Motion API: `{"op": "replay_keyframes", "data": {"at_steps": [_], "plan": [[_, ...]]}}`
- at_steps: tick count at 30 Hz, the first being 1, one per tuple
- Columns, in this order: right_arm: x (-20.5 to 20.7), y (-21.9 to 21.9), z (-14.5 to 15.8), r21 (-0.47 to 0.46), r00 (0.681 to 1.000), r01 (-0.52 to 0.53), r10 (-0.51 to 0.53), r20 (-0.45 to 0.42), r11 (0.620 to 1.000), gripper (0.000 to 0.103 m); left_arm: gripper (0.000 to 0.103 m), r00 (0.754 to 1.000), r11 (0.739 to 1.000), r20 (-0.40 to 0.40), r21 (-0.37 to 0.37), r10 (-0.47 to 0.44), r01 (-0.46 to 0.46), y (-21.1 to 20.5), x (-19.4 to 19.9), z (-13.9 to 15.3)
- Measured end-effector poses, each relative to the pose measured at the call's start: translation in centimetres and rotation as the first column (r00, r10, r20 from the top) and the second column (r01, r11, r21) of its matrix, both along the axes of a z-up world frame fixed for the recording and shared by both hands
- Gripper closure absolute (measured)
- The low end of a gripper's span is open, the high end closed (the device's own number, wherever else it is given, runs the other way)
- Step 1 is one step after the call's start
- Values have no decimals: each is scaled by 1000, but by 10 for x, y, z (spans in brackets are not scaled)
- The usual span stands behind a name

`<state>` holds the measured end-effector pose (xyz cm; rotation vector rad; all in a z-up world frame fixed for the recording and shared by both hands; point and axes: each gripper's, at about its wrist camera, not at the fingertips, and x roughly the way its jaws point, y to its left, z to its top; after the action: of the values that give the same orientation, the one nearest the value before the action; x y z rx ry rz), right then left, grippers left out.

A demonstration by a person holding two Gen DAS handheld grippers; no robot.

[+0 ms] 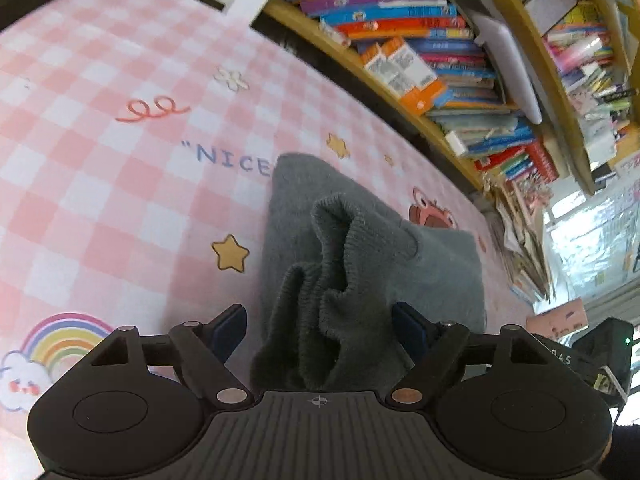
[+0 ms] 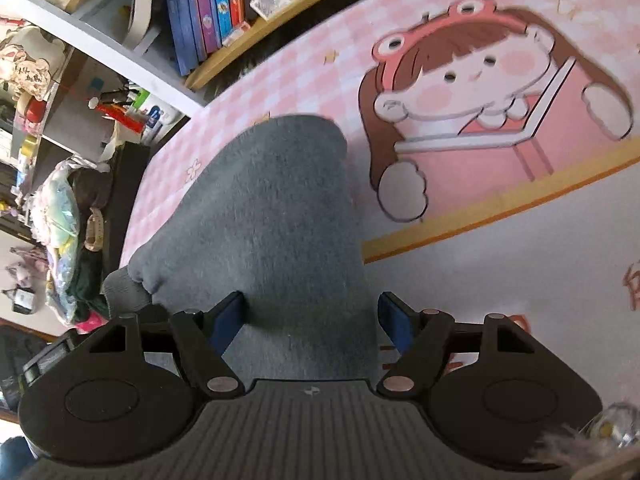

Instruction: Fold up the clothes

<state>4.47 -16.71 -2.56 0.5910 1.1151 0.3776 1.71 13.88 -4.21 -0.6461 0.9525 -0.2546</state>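
Grey sweater (image 1: pixel 372 256) lies on pink check mat (image 1: pixel 100 168), far right part, near bookshelf (image 1: pixel 440 60). Left claw (image 1: pixel 319 330) wide open, bunched ribbed edge of sweater sits between fingers, not pinched. Right claw (image 2: pixel 311 322) wide open too, over flat grey cloth (image 2: pixel 272 208), holding nothing. Cartoon girl (image 2: pixel 472 92) on mat right of sweater.

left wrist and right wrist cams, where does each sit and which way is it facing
Left wrist: on the left gripper, facing along its open fingers at the bunched grey sweater, pink mat and bookshelf.
Right wrist: on the right gripper, open over smooth sweater, cartoon girl print.
Shared: sweater, mat, bookshelf.
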Motion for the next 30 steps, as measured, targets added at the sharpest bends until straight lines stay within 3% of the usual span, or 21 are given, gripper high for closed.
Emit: {"op": "replay_keyframes", "data": {"at_steps": [4,6,8,12,17,19,23,30], "plan": [[0,6,3,-14,1000,-30,30,9,999,53,35,1000,999,-10,24,-29,29,-11,2,-2],[-6,12,12,-57,997,-55,58,58,997,65,44,999,999,13,34,-31,30,-14,-2,5],[-13,18,23,-110,989,-79,92,119,991,69,49,999,999,41,37,-33,31,-16,-6,13],[-29,25,40,-207,961,-103,150,230,973,70,50,997,999,73,25,-41,39,-19,-11,20],[-27,17,28,-185,976,-96,129,175,978,69,48,999,999,19,27,-46,46,-22,-5,10],[-26,15,24,-169,980,-89,116,160,982,66,43,999,999,11,27,-47,46,-22,-4,8],[-23,7,17,-130,989,-66,82,126,989,55,40,999,999,3,19,-47,47,-19,-4,4],[-21,7,9,-121,992,-70,82,100,990,53,38,999,999,-6,8,-38,38,-17,-5,-1]]}}
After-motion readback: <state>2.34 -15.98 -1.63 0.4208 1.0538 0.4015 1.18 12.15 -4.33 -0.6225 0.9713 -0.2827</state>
